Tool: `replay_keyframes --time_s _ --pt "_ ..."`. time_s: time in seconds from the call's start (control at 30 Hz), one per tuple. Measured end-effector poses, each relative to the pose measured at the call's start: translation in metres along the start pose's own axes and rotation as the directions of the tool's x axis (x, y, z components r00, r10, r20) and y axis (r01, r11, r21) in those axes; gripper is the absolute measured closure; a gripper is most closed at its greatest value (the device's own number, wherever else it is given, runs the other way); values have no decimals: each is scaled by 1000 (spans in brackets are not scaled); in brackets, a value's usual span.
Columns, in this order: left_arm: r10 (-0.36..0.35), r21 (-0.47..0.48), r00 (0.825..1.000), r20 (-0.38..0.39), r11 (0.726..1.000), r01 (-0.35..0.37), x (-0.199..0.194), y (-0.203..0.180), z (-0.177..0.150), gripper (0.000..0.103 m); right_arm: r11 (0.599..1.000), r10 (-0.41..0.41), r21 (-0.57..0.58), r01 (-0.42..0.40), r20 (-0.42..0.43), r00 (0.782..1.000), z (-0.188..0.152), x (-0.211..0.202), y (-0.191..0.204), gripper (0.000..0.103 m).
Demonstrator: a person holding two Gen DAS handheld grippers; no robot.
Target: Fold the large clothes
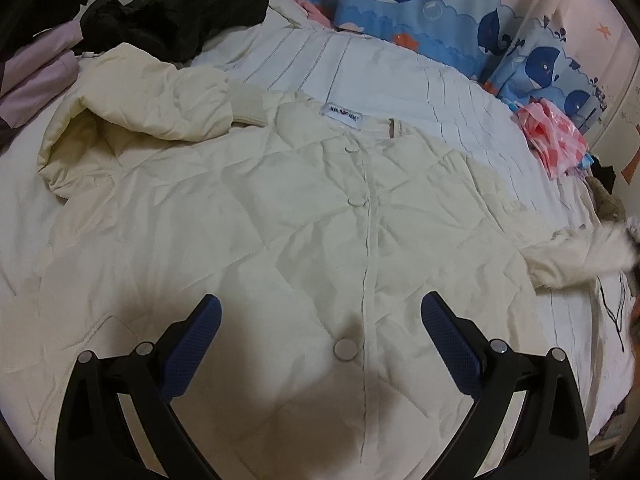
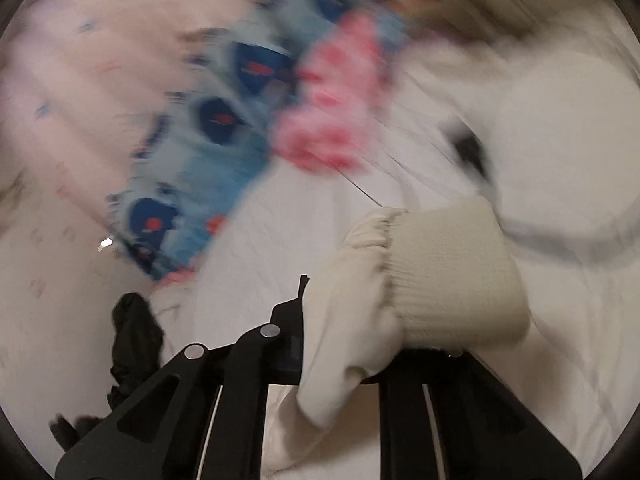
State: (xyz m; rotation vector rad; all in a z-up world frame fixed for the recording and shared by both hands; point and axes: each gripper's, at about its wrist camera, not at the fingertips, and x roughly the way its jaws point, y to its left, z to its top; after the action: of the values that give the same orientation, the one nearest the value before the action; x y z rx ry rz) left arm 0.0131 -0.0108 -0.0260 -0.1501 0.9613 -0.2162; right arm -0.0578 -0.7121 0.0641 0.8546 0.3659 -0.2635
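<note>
Jacket (image 1: 280, 208) lies flat on the bed (image 1: 400, 80), front up, collar at the far side. Its left sleeve (image 1: 160, 108) is folded in across the far-left shoulder; right sleeve (image 1: 580, 256) stretches off to the right. Dark clothes pile (image 1: 172, 12) far left, patterned pillows (image 1: 440, 12) far right, plastic bag (image 1: 552, 140) just near them.

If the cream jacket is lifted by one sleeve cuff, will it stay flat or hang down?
The cream jacket looks soft, puffy and creased, so it would probably droop. Its cuff, clamped in the right gripper, already bunches. The padding suggests it is light.
</note>
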Motion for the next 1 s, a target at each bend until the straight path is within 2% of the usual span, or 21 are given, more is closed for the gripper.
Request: replay_keyframes --time_s 0.1,0.13,0.2,0.23,0.27,0.33,0.4,0.43,0.47,0.53,0.6,0.63,0.7,0.77,0.87,1.0 --pt "-12 -18 1000 19 1000 13 -1 -2 3 7 993 56 -106 -47 78 995 34 -3 43 93" --pt "-11 -17 1000 22 1000 11 -1 -3 3 7 991 68 -123 -56 96 993 40 1 45 93" --pt "-5 -7 1000 10 1000 5 3 -5 3 7 992 27 -124 -14 103 994 40 18 29 93" --pt "-9 -1 1000 0 1000 9 5 -7 2 7 994 -20 -104 29 88 996 35 33 11 93" --pt "-6 13 1000 -14 1000 6 9 -9 1 7 994 -88 -54 90 40 995 25 54 -22 93" --pt "14 33 1000 -26 999 -13 12 -11 -2 7 981 -166 91 173 -82 983 -4 79 -90 93" --pt "19 47 999 -36 999 -17 13 -13 -5 7 945 -161 256 204 -181 970 -38 88 -151 93" --pt "20 43 999 -37 999 -18 13 -12 -5 7 941 -73 318 114 -137 988 -52 81 -171 92" --pt "19 41 999 -39 999 -17 13 -11 -6 7 949 -40 306 76 -121 992 -55 75 -172 92" --pt "15 38 999 -43 999 -13 12 -12 -7 7 955 -47 285 89 -150 988 -54 65 -165 82" --pt "7 34 999 -37 999 -6 9 -14 -7 7 944 -60 309 114 -178 982 -49 52 -163 75" --pt "2 36 999 -33 999 -1 6 -16 -7 7 937 -66 328 119 -169 983 -46 42 -163 63" --pt "-1 47 1000 -15 999 2 1 -21 -7 7 930 -127 332 158 -114 985 -44 7 -156 46" --pt "-4 64 1000 3 998 4 -5 -27 -7 7 930 -168 318 184 -77 983 -46 -22 -151 34" --pt "-11 77 1000 19 997 10 -11 -32 -6 7 940 -203 264 215 -74 976 -54 -58 -133 34" --pt "-37 53 999 25 998 36 -15 -32 -4 7 964 -193 154 215 -145 970 -100 -85 -103 34"
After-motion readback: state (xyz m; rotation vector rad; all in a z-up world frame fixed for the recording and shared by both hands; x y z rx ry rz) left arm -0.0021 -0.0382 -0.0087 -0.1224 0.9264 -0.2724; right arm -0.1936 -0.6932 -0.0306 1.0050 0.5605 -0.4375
